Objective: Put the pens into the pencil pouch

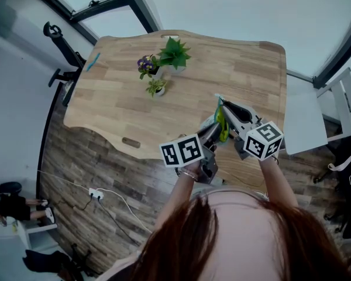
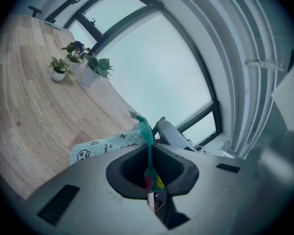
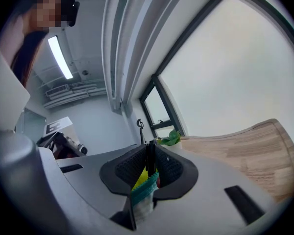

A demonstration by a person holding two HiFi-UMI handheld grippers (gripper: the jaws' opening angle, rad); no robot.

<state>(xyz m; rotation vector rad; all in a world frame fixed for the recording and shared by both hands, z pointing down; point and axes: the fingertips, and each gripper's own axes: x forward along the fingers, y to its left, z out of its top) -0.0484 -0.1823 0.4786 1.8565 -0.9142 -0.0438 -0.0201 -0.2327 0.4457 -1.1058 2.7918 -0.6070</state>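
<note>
Works above the near right part of the wooden table [image 1: 123, 104], with the pencil pouch [image 1: 222, 122] lifted off the wood and hung between both tools. Likely done to stretch its top edge, so that the mouth can be drawn open or shut along the zipper. Pinches the teal zipper band [image 2: 145, 131] with the left gripper [image 2: 150, 177], jaws drawn nearly together on the fabric, with the doodled white body of the pouch spilling out to the left of those jaws. Clamps the other end with the right gripper [image 3: 149, 168], ribbed pads [image 3: 168, 167] closed on the teal-edged rim and on a slim dark piece standing between them — zipper pull or pen, cannot tell which. Leaves the potted plants [image 1: 164, 63] standing well beyond the left jaws, and past them one blue pen [image 1: 93, 61] at the far left edge of the table, well apart from both grippers — judged not yet in the pouch. Brings the two tools nearly tip to tip over the pouch in the head view, marker cubes [image 1: 181, 151] turned up toward the person and both forearms reaching forward from below. Tilts the left tool somewhat down toward the table; carries the right one about level, its grey nose showing just beyond the left jaws.
</note>
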